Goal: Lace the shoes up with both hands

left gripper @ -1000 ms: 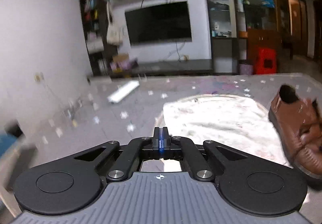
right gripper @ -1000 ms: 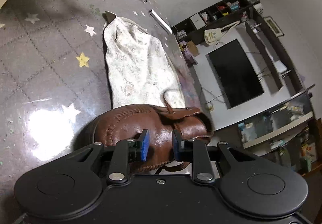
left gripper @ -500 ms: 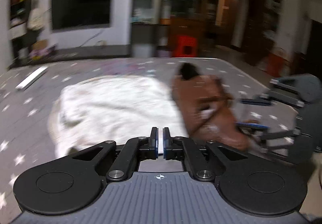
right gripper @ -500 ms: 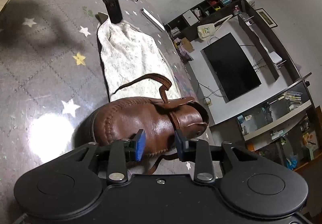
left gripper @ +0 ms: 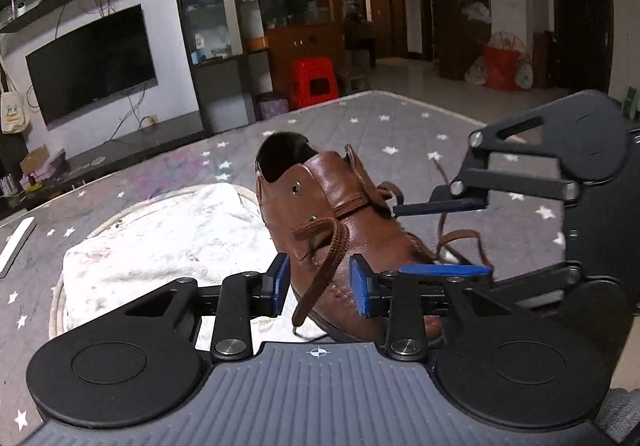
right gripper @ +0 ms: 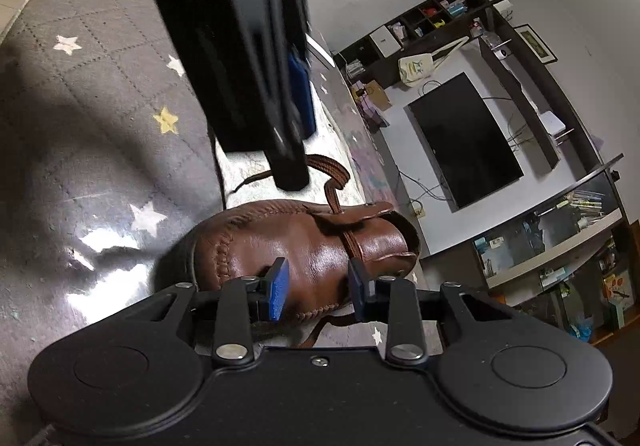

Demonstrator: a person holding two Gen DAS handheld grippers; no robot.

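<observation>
Cloth: white towel [left gripper: 160, 242], at nine o'clock
Screen: black television [left gripper: 92, 61], at ten o'clock
Stool: red plastic stool [left gripper: 314, 81], at twelve

The shoe [left gripper: 344, 230] lies on the mat [left gripper: 400, 129] between my two sets of jaws, with the cloth [left gripper: 160, 238] to its left, and the television [left gripper: 92, 61] behind.

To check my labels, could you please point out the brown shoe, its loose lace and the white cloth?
brown shoe [left gripper: 360, 230], left wrist view, on its side leather.
loose lace [left gripper: 326, 266], left wrist view, mid-length of the hanging strand.
white cloth [left gripper: 160, 234], left wrist view, its middle.
</observation>
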